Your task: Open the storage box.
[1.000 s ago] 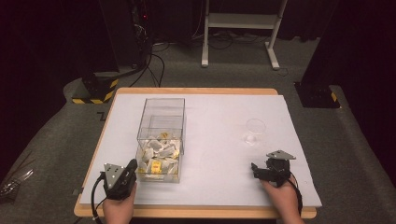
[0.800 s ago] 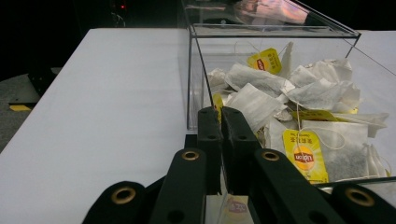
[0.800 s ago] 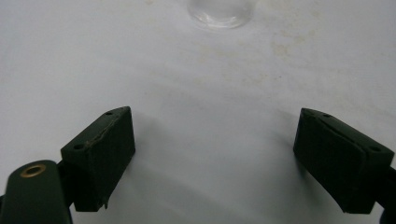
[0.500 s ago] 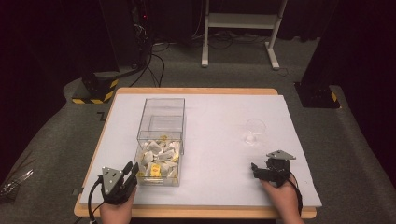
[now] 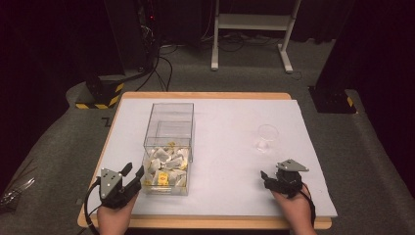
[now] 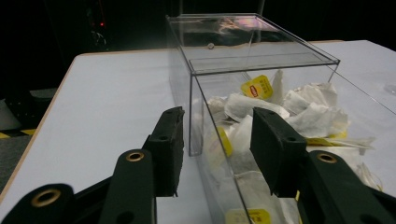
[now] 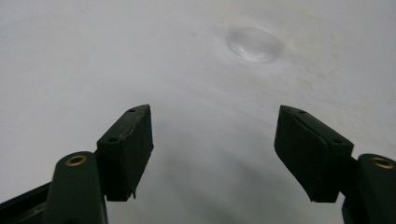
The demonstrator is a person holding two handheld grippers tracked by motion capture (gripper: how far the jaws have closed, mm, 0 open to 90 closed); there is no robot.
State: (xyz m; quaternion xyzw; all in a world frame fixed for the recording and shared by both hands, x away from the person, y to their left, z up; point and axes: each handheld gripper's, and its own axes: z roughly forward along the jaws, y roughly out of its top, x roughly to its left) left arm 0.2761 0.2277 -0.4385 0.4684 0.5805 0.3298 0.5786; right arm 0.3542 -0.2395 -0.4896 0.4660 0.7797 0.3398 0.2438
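Teabags sit piled in the clear box at the table's near left, and with the left gripper just opening astride its corner wall and the right gripper gaping over bare tabletop, a careless push could shove that box.

A white-covered surface is being seen with a wooden rim. Behind it, on the grey carpet, a white metal stand is being shown, and black cables are being trailed beside a yellow-and-black striped base (a dark block at far right too).
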